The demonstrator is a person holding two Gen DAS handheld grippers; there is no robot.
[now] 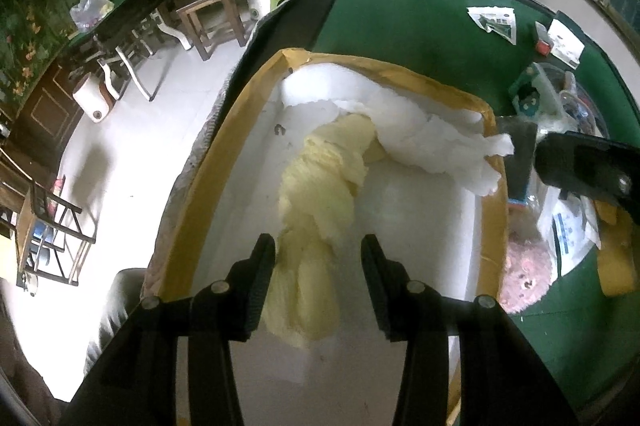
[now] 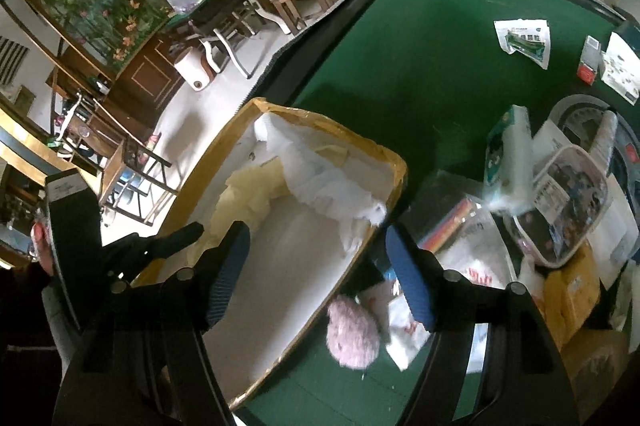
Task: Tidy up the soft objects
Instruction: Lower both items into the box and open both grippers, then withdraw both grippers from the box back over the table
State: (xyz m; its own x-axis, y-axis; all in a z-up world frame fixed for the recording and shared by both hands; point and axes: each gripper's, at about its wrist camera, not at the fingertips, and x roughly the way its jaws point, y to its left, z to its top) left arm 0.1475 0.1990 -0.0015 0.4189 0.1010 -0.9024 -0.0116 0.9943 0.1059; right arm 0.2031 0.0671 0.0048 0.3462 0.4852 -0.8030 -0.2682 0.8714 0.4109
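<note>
A white foam box with a tan taped rim [image 1: 256,105] sits on the green table. Inside lie a pale yellow soft cloth [image 1: 320,193] and a white fluffy cloth [image 1: 432,141] draped to the right rim. My left gripper [image 1: 318,278] is open above the yellow cloth, fingers either side of it, not closed on it. In the right wrist view the box rim [image 2: 344,141], the yellow cloth [image 2: 248,193] and the white cloth [image 2: 336,181] show. My right gripper [image 2: 316,266] is open and empty over the box's right edge. A pink plush toy [image 2: 352,334] lies beside the box.
The green table [image 2: 420,45] carries leaflets [image 2: 524,39], a small box [image 2: 590,59], a clear pouch [image 2: 560,201], plastic bags and a yellow carton [image 2: 572,290] at the right. Chairs, stools and a paper roll [image 2: 192,69] stand on the white floor to the left.
</note>
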